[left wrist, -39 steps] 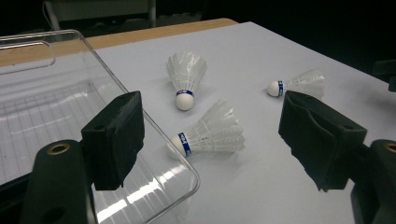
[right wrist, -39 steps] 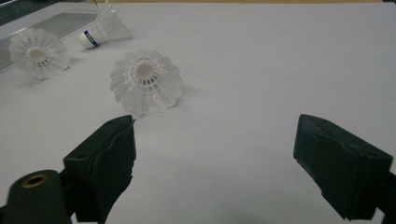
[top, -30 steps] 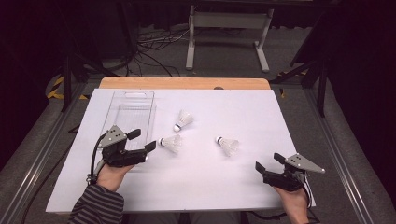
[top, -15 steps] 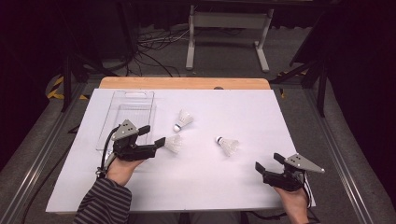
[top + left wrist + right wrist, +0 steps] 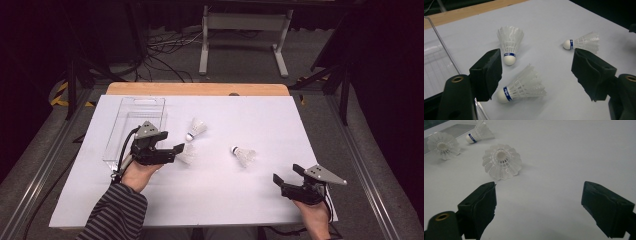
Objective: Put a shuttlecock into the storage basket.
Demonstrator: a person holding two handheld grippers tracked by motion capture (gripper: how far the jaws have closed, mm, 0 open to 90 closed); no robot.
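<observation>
Dark room, grey floor (image 5: 240, 55), metal stand (image 5: 243, 22)

Three shuttlecocks (image 5: 189, 153) lie on the table (image 5: 260, 200), right of the tray (image 5: 131, 116).

The clear tray (image 5: 439, 60) is cut off at the left gripper view's left edge.

3 white feathered shuttlecocks lie on their sides: the nearest shuttlecock (image 5: 187, 153) just beside the clear tray (image 5: 131, 131), the second (image 5: 196, 128) beyond it, the third (image 5: 243, 154) well apart.
</observation>
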